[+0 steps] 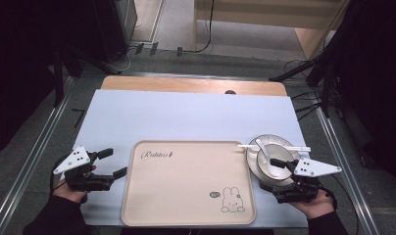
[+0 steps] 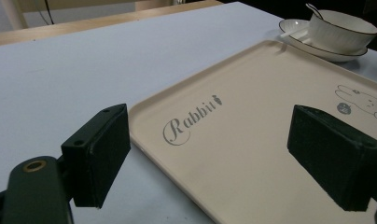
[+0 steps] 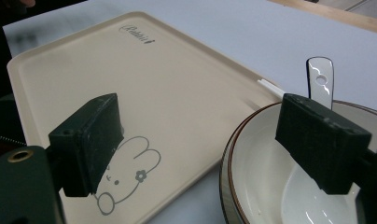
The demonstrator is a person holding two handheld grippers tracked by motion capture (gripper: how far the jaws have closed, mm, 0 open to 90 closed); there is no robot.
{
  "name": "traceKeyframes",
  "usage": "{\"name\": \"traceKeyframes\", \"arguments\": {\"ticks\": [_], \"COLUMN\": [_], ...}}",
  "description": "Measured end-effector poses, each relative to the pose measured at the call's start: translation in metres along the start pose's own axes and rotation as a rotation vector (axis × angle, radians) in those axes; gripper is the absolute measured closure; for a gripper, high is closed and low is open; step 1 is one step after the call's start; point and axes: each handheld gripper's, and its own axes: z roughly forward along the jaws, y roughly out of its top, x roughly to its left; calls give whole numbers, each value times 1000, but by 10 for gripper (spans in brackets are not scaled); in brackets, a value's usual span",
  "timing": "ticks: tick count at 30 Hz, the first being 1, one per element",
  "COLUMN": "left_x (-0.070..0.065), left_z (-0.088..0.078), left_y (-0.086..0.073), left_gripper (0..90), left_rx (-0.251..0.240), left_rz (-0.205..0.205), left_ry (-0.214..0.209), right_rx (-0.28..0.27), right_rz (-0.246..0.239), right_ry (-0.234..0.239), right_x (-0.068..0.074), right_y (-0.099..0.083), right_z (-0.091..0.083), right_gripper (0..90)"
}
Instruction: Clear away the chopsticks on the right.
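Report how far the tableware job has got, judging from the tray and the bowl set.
Done: nothing yet; the tray carries no dishes. In hand: the right gripper hangs open over the bowl with its spoon, which sits on the plate beside the tray; the left gripper waits open at the tray's left edge. Left: probably every grasp and move.

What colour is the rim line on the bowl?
Dark brown, on a white bowl; the right gripper view shows it best.
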Motion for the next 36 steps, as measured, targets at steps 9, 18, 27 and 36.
{"name": "traceKeyframes", "arguments": {"ticks": [9, 18, 27, 36], "left_x": [0, -1, -1, -1], "left_z": [0, -1, 0, -1], "left_y": [0, 0, 1, 1], "left_gripper": [138, 138, 139, 139], "left_rx": [2, 4, 5, 12], "left_rz": [-6, -8, -16, -19], "left_ry": [-3, -2, -8, -3], "right_rx": [-2, 7, 9, 14], "right_rz": [12, 21, 29, 39], "right_ry": [2, -3, -9, -16], "right_x": [0, -2, -3, -3], "right_y": [0, -1, -1, -1], "right_z": [1, 3, 2, 1], "right_gripper": [148, 148, 148, 148]}}
